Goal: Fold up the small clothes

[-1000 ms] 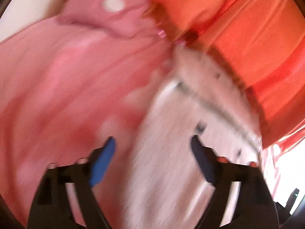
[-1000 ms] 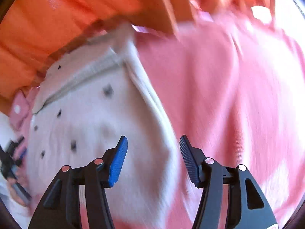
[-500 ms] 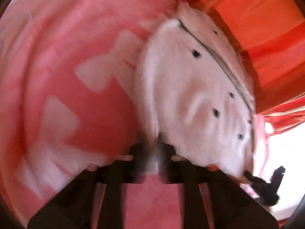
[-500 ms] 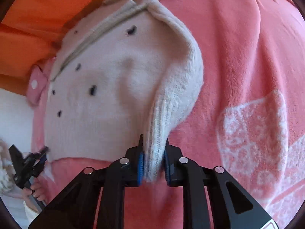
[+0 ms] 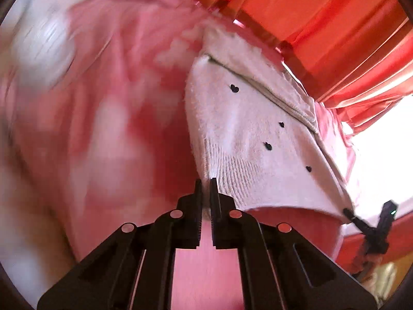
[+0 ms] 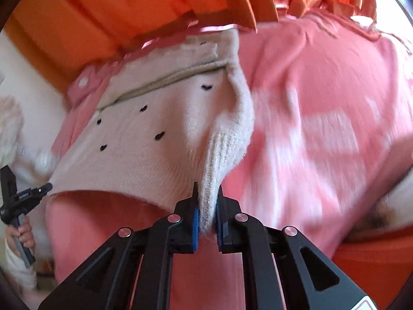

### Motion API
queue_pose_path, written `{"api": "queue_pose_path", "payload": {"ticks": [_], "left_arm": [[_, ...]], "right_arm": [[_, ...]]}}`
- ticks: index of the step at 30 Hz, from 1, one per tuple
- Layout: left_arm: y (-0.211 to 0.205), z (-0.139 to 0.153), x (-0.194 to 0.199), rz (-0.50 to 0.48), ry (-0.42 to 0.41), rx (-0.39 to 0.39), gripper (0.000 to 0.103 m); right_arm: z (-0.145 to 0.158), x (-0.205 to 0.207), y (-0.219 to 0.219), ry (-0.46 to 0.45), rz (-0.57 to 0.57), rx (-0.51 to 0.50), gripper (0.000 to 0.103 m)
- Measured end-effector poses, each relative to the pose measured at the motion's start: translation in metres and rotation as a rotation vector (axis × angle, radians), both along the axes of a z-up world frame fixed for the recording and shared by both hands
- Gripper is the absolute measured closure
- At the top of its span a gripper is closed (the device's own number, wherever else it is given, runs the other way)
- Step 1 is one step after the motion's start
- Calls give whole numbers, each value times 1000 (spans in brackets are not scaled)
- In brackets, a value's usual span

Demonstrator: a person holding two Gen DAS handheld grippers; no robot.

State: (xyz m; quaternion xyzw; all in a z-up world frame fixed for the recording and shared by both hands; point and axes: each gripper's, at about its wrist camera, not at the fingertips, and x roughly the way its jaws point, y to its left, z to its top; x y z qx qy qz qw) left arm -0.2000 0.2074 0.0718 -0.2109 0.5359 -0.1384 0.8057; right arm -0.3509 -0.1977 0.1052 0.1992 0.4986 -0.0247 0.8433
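Both grippers have a bottom corner of the sweater (image 5: 247, 139) pinched, so this looks like the start of the first fold. Left gripper (image 5: 205, 196) has its fingers nearly shut on the ribbed hem corner; right gripper (image 6: 207, 206) is clamped on a thicker ribbed bunch, maybe a cuff plus hem. The sweater is cream knit with little dark hearts, lying on a pink blanket (image 6: 322, 134) with orange fabric (image 6: 129, 7) behind, near edge lifted a bit off the blanket. Next move is probably carrying the hem up toward the collar, keeping both corners level so it lands square. No containers in view.
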Motion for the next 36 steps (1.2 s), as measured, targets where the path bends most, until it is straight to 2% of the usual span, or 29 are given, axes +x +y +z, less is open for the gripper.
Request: {"api": "queue_pose_path", "payload": {"ticks": [3,5,8,10,12,13,15,17,19,20,22,25,27,29,34,36], "left_arm": [[13,21,-37,55,-5,-74,100],[15,46,-36,65,-77,-79,103],[-2,97,14,36,-312,-8,103],[-12,112,54,31,-413,25,103],[-25,107,112,39,-441,33,103],[-30,101,134,61,-426,44,103],[-43,86,164,73,-371,72,103],[-50,69,165,30,-308,13,103],[-54,43,143,-8,-220,4,100],[-58,23,128,-24,-154,7,91],[-68,-10,105,-47,-39,-8,79],[-81,-60,66,-39,149,-130,70],[-90,-77,50,-6,197,-197,59],[-95,-85,41,40,209,-195,41],[-114,-98,37,70,186,-227,36],[-125,-104,42,41,182,-272,39]], "right_arm": [[23,-28,5,-42,41,-2,94],[55,-28,-1,-157,39,-1,94],[92,13,-34,-372,-16,58,94],[95,56,-55,-446,-60,90,94],[83,121,-70,-462,-115,79,94],[71,151,-76,-435,-163,75,94],[48,185,-81,-364,-221,112,94],[29,196,-80,-323,-219,150,93],[19,187,-73,-310,-202,105,93],[17,181,-72,-304,-200,87,93],[9,160,-70,-302,-204,103,93],[5,133,-62,-299,-217,114,92],[9,113,-57,-306,-211,118,92],[12,100,-52,-313,-211,112,92],[14,75,-45,-320,-205,125,92],[16,67,-40,-326,-201,117,92]]}}
